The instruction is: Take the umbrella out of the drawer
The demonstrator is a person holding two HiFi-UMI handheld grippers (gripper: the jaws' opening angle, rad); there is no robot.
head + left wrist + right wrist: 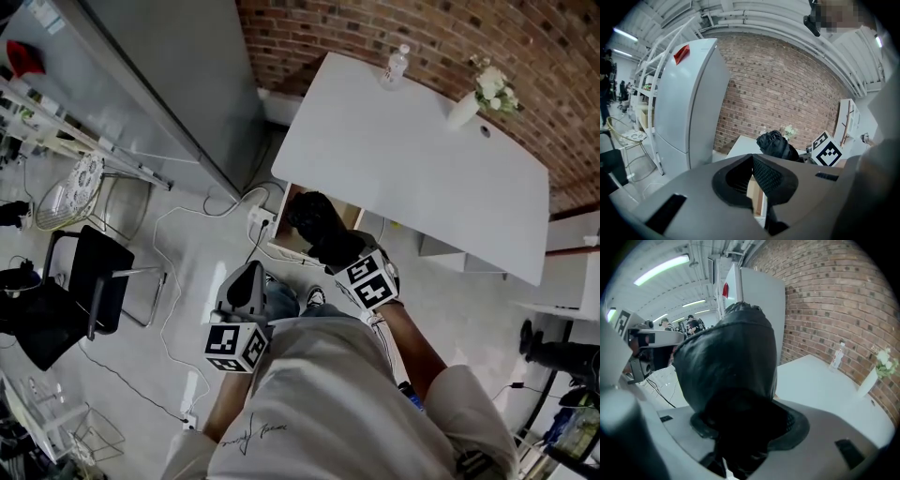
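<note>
Clamped in right hand-held gripper (pixel 330 246): umbrella (pixel 317 223), folded to a stubby bundle; black, matte, crinkled fabric, rounded at the far end; pads pressed on its near end, jaws spread wide around it in the right gripper view. Held clear above the open drawer (pixel 349 217), not touching it; pale wood-toned interior, set under the near edge of the bench (pixel 403 159). Bench top smooth, white, with rounded corners; on its far side a clear plastic bottle (pixel 397 66) and a slim white vase (pixel 463 110) of pale flowers; rough red brick wall (pixel 375 28) behind. Right forearm extended forward, hand-held gripper pitched downward. Left hand-held gripper (pixel 250 274) low and just left of the drawer, nearer level; ribbed black pads together at the tips, nothing between them; well apart from the umbrella.
</note>
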